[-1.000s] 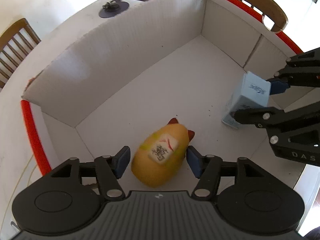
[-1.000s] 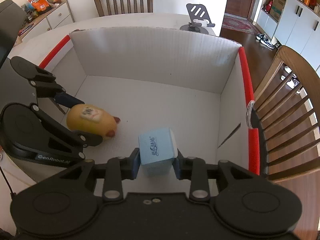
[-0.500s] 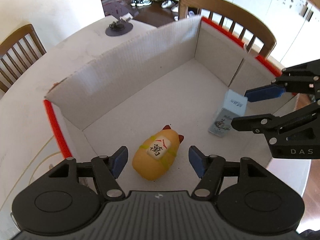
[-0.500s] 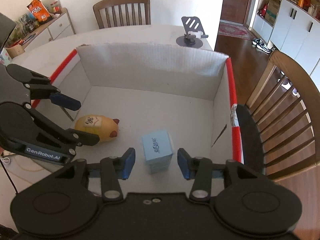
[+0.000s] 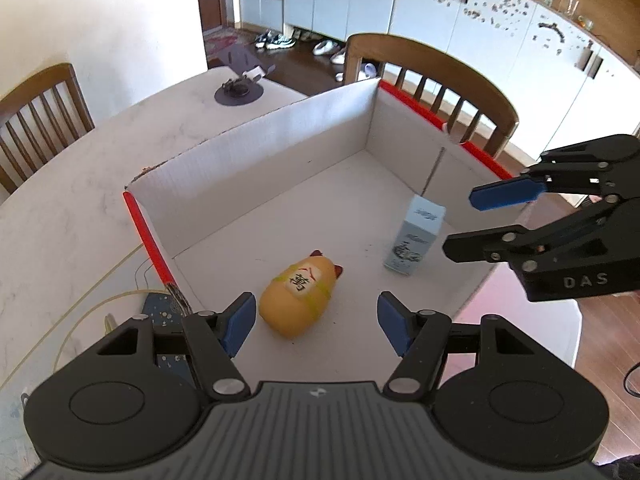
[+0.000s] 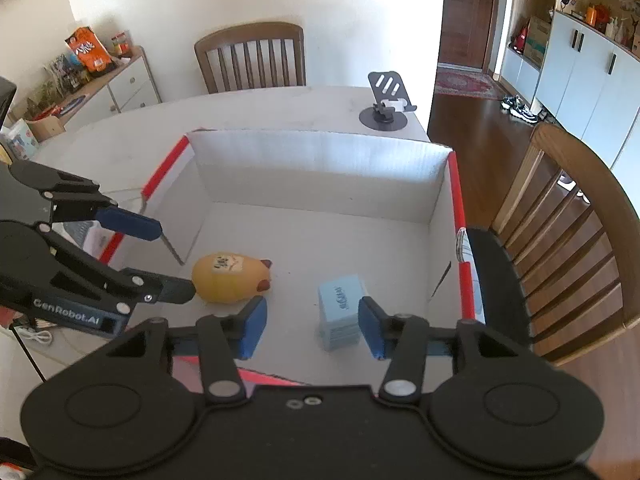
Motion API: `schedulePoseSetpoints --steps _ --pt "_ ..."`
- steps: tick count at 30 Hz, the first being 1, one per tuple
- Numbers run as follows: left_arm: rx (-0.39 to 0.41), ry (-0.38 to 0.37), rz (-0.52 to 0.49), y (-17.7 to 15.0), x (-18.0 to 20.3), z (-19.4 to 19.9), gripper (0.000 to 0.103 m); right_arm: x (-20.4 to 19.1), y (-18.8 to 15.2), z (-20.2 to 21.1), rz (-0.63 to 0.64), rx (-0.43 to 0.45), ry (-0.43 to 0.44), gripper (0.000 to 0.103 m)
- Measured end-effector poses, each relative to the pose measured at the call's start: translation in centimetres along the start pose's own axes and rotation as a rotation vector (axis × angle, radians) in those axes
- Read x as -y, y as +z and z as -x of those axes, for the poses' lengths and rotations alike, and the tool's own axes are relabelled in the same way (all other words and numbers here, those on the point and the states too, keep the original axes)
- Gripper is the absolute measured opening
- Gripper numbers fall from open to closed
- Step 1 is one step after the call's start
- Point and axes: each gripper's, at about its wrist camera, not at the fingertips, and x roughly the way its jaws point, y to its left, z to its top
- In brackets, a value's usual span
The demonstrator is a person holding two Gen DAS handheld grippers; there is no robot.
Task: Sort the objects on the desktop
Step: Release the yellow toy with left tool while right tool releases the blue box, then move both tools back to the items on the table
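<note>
**Left wrist view: both grippers stood over the box with nothing in their grasp**

Left wrist view took in a pale table (image 5: 72, 184) with a big white cardboard box (image 5: 256, 168) on it, its side rims edged in red. Wooden chairs (image 5: 432, 64) stood round the table, and a dark phone stand (image 5: 240, 88) sat on the tabletop beyond the box's far wall.

On the box floor a yellow cat toy (image 5: 298, 300) lay on its side near the left wall. A small light-blue carton (image 5: 416, 240) stood upright well apart from it, close to the right wall.

The left gripper (image 5: 316, 322) hung above the toy, its blue pads spread wide and clear of it, holding nothing. The right gripper (image 6: 310, 326) hung above the carton; its jaws had just been opening, and the carton stood free on the floor below them, neither pad pressing on it.
</note>
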Motion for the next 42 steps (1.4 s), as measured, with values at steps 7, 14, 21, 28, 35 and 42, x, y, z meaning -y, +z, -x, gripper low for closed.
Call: schedulePoseSetpoints --steps 7,14,21,28,35,42 --pt "0.052 -0.024 0.001 -1.6 0.3 2.3 0.066 -1.1 -0.6 1.2 -0.015 0.023 -0.006 0.051" --pt "0.089 -0.035 0.023 -4.4 0.1 4.6 0.073 -2.9 -1.5 2.3 -0.012 0.056 0.003 0.053" --pt "0.130 -0.053 0.061 -7.2 -0.4 7.0 0.083 -5.2 -2.4 3.1 -0.024 0.086 0.003 0.065" --pt "0.163 -0.043 0.088 -10.0 -1.8 9.3 0.093 -8.1 -2.8 3.8 -0.013 0.113 0.005 0.066" --pt "0.217 -0.009 0.129 -13.0 -3.7 12.0 0.103 -11.1 -3.4 4.3 -0.010 0.148 0.005 0.081" --pt "0.241 0.021 0.136 -16.7 -5.4 14.2 0.103 -14.6 -3.7 4.3 0.012 0.171 0.015 0.087"
